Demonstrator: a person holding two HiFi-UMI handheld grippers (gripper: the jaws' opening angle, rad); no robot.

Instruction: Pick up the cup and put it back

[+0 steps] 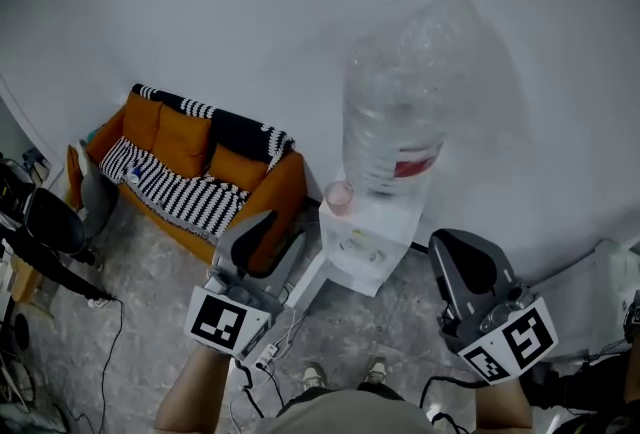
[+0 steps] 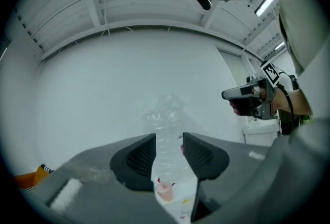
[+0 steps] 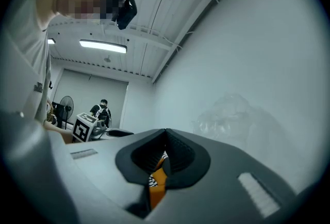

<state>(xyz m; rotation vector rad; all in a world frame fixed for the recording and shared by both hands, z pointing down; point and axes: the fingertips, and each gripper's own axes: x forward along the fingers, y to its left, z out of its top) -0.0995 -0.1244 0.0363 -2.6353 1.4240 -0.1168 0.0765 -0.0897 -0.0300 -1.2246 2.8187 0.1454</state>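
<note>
Resting place of cup (image 1: 338,194): upright on top of the water dispenser (image 1: 362,244), at its left side, just beside the foot of the bottle (image 1: 398,117); not yet lifted.
Cup, handling: small, pale pink, looks light; likely to tip or slide if nudged on one side only.
Left tongs (image 2: 169,152): partly spread, nothing pinched; the cup shows in the gap but is well apart from them and lower down.
Right tongs (image 3: 166,138): pressed together, empty; held to the right of the dispenser, away from the cup.
Step in hand: approach with the left tongs, judged from how they line up on the cup.
Doing it well: keep the gap wide enough to clear the cup wall, come in level, set one pad each side at mid-height, then close gently.
Hazard: the bottle stands close on the cup's right; the pad on that side must slip between without knocking either.
Surroundings: sofa (image 1: 190,162) against the wall to the left.
</note>
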